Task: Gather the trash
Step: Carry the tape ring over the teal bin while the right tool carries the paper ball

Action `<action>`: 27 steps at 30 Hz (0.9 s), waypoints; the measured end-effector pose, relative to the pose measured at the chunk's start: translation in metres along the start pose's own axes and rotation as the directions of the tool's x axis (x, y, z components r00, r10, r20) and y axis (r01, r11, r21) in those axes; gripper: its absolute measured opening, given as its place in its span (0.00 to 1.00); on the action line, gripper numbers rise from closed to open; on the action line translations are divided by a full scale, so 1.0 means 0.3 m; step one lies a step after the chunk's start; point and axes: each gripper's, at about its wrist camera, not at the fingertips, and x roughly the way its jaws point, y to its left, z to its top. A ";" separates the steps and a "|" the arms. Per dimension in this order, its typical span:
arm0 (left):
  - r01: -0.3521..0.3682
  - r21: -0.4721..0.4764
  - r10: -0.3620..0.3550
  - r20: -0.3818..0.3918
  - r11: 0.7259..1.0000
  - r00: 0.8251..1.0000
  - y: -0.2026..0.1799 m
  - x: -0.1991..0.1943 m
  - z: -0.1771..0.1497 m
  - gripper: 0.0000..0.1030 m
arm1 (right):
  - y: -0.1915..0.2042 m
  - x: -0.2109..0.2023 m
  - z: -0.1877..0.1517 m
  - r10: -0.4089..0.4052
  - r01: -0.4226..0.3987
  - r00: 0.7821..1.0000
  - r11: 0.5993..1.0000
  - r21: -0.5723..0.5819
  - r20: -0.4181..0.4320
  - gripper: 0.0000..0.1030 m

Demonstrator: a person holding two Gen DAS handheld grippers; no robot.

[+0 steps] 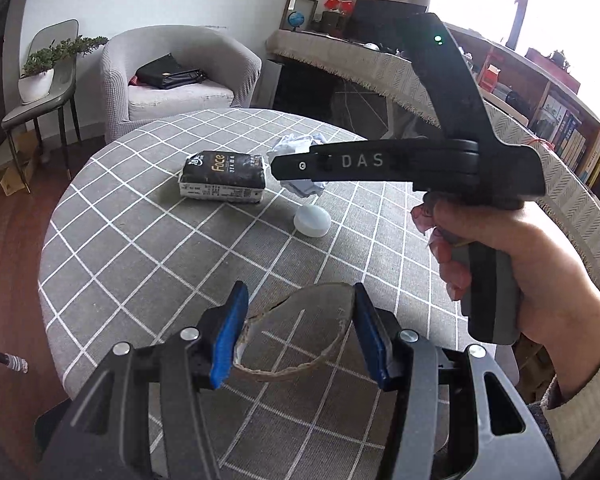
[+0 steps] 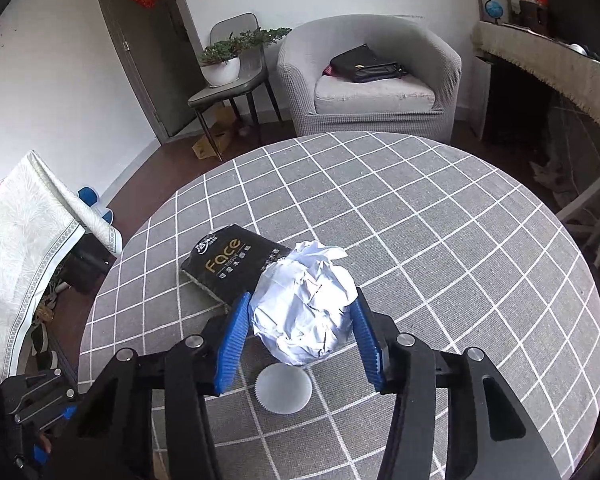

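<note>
1. Left gripper (image 1: 296, 330): clenched on a flattened cardboard ring (image 1: 300, 336), held above the near part of the table (image 1: 140, 240). Both blue pads press the ring's sides. Keep this grip steady; the ring is thin and will likely buckle further if squeezed harder.

2. Right gripper (image 2: 300, 336): its fingers bracket the paper ball (image 2: 304, 304). Both pads sit against the ball's flanks and appear to be grasping it, though how firmly cannot be told.

3. Paper ball location: mid-table, just beside the tissue pack (image 2: 232, 264) and directly behind the white cap (image 2: 284, 388). Whether it is clear of the cloth cannot be told.

4. To secure the ball, close only until the paper yields slightly. Crumpled paper is light and springy; excess force adds nothing.

5. Lift straight up so the fingers do not drag the tissue pack or knock the cap.

6. Remaining trash, as judged: the cap. No bin is visible in either view.
</note>
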 end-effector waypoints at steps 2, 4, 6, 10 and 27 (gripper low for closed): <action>-0.014 -0.011 0.014 0.005 1.000 1.000 0.012 -0.023 -0.019 0.54 | 0.027 -0.018 -0.008 0.021 -0.021 1.000 1.000 -0.010 0.012 0.49; -0.033 -0.013 0.033 0.014 0.999 0.999 0.015 -0.045 -0.035 0.54 | 0.054 -0.033 -0.023 0.032 -0.031 0.999 0.999 -0.017 0.017 0.49; -0.040 -0.024 0.041 0.025 0.999 0.999 0.025 -0.078 -0.056 0.54 | 0.069 -0.040 -0.031 0.038 -0.037 0.999 0.999 -0.018 0.019 0.49; -0.059 -0.041 0.061 0.045 0.997 0.997 0.053 -0.153 -0.095 0.54 | 0.134 -0.067 -0.070 0.071 -0.070 0.997 0.997 -0.027 0.029 0.49; -0.162 -0.124 0.170 0.060 0.979 0.984 0.264 -0.383 -0.257 0.54 | 0.468 -0.057 -0.169 0.165 -0.161 0.986 0.978 -0.135 0.022 0.49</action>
